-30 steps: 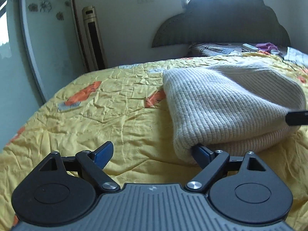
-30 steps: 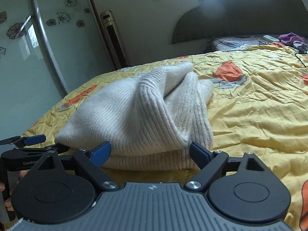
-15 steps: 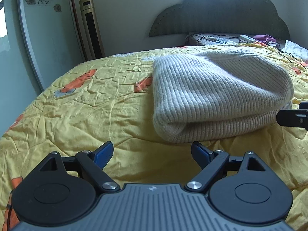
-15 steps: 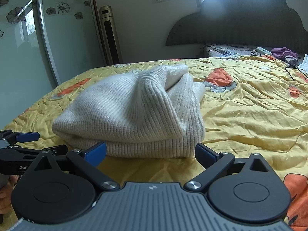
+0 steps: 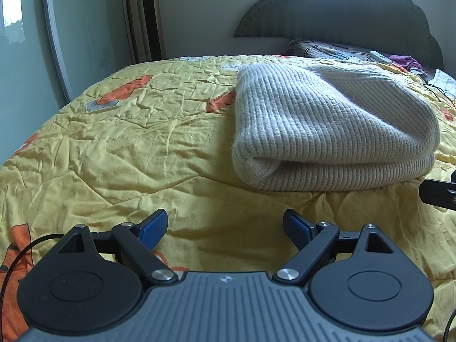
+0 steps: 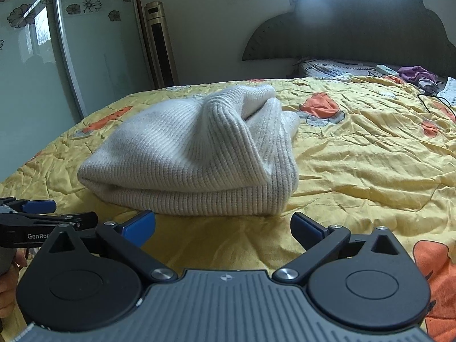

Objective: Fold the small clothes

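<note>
the fold looks essentially done, judging from how things lie. the cream knit sweater (image 5: 327,125) sits as a doubled bundle on the yellow bedspread (image 5: 136,148), an upper layer laid over a lower one, with the folded edge facing the foot edge of the bed where both grippers are. it lies roughly mid-bed, well short of the headboard (image 6: 356,28) and clear of the side edges.

neither tool has hold of it. the left gripper (image 5: 225,225) hangs over bare bedspread with its blue pads spread wide and nothing between them; the bundle is a little ahead and off to its right. the right gripper (image 6: 222,225) has its jaws opening, already about as wide as they go, with nothing between them; the sweater's near edge lies just beyond the fingertips, not touching.

what may be left, as i judge it, is tidying. seen from the right wrist, the upper layer bunches into a raised ridge toward the right end, with a gaping pocket where the fabric folds in on itself, so the top is not flat. from the left wrist the left end looks neat: a rounded roll with the ribbing running evenly. the knit is thick, soft and fuzzy, likely to spring back rather than hold a crease. whether other garments wait to be folded i cannot tell; only a small purple cloth (image 6: 416,74) lies near the head of the bed.
</note>
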